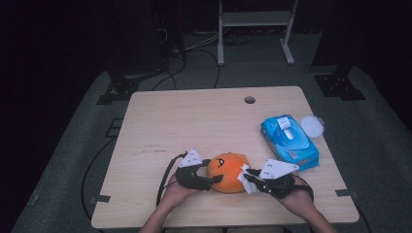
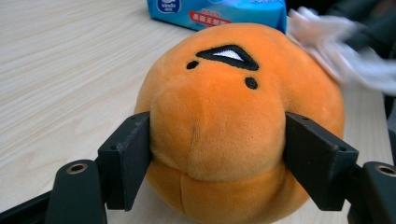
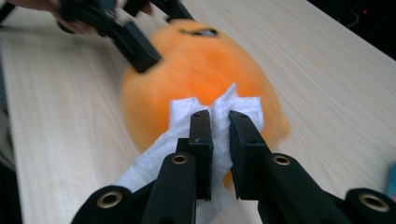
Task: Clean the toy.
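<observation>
High view — round orange plush (image 1: 227,172) between left claw (image 1: 214,179) pads — white wipe (image 1: 246,178) in right claw (image 1: 248,178).

Lab or test room: dark grey carpeted floor (image 1: 73,145), lone wooden table (image 1: 194,121), trailing cables (image 1: 194,53), metal stand legs (image 1: 255,29), equipment bases.

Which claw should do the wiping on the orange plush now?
Right. The right claw is shut on the white wipe, which lies against the orange plush. The left claw squeezes the plush, steadying it.
</observation>
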